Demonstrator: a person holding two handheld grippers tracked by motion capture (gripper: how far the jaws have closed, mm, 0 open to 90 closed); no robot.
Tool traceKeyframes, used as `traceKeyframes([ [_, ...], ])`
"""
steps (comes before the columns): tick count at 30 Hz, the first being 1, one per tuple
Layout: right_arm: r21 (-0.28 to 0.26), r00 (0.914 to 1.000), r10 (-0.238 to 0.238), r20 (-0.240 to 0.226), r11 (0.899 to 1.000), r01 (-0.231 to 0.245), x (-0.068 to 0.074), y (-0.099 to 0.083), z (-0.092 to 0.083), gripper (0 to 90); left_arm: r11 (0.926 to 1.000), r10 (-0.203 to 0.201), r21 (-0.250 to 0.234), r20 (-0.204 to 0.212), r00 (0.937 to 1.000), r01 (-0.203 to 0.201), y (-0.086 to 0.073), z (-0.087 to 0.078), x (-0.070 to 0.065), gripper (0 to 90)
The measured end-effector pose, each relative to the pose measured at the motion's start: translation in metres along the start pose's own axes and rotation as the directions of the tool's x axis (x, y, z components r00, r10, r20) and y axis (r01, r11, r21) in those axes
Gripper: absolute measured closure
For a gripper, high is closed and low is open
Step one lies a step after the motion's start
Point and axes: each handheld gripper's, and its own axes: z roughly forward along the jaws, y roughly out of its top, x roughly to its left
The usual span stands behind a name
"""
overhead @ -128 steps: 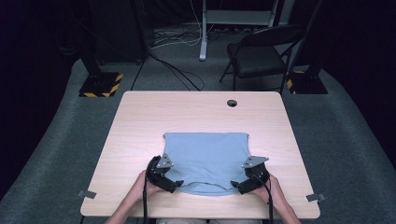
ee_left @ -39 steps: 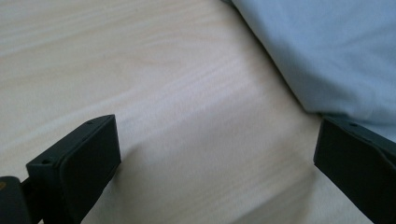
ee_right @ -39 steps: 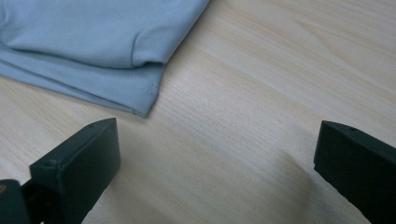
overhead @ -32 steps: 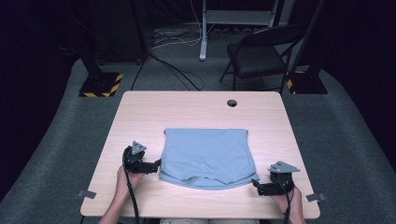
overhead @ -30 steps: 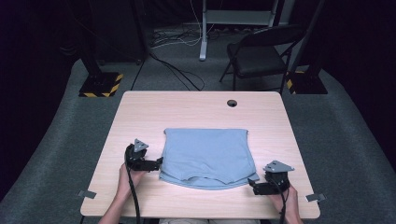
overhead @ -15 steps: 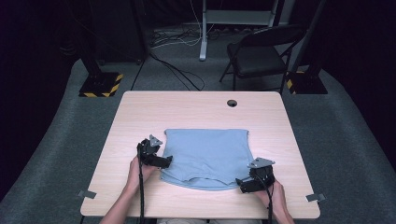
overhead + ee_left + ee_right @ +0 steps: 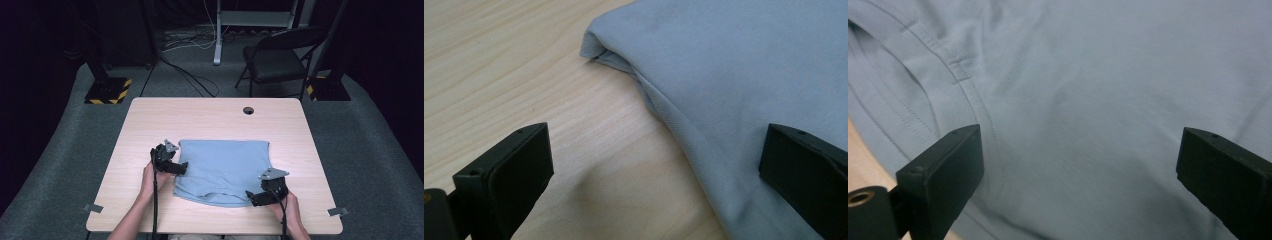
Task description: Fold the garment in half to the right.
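Item: blue shirt (image 7: 222, 170), folded, lying mid-surface (image 7: 210, 117), long axis running left to right. Left gripper (image 7: 176, 167) is straddling its left edge, jaws open; right gripper (image 7: 252, 198) (equally close) is hovering over the near-right corner, jaws open.

The shirt (image 7: 223, 169) is soft, matt, finely ribbed cloth with stitched seams; the table (image 7: 210, 117) is smooth, pale wood-grain laminate.

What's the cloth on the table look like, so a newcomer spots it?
On the wood table, look at the near half, between the left gripper and right gripper. The shirt lies there folded flat: pale blue, with a stitched neckline at its near edge.
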Motion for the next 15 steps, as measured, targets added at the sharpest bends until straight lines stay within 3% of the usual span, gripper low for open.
traceKeyframes([
  [2, 0.046, 0.9997, -0.026, 0.003, 0.999, 0.025, 0.005, 0.001, 0.009, 4.1, 0.9999, 0.011, 0.002, -0.014, 0.9998, -0.011, 0.000, -0.001, -0.002, 0.6],
  [4, 0.045, 0.9999, -0.012, -0.005, 0.999, 0.012, 0.004, 0.000, 0.010, 5.1, 0.9999, 0.013, 0.001, -0.013, 0.9998, -0.013, -0.001, -0.002, -0.005, 0.9],
  [7, 0.056, 0.9999, -0.006, -0.014, 0.998, 0.007, 0.000, -0.005, 0.005, 5.2, 1.0000, -0.003, -0.003, 0.023, 0.9997, 0.003, -0.003, -0.002, -0.009, 0.9],
  [11, 0.056, 0.9999, 0.010, -0.009, 0.998, -0.010, -0.005, -0.014, -0.003, 4.8, 0.9999, 0.013, -0.012, 0.054, 0.9985, -0.012, -0.001, -0.003, -0.015, 0.7],
  [15, 0.036, 0.9999, 0.010, -0.008, 0.999, -0.009, -0.004, -0.013, -0.006, 4.3, 0.9995, -0.005, -0.031, 0.037, 0.9993, 0.006, 0.005, -0.003, -0.010, 1.1],
])
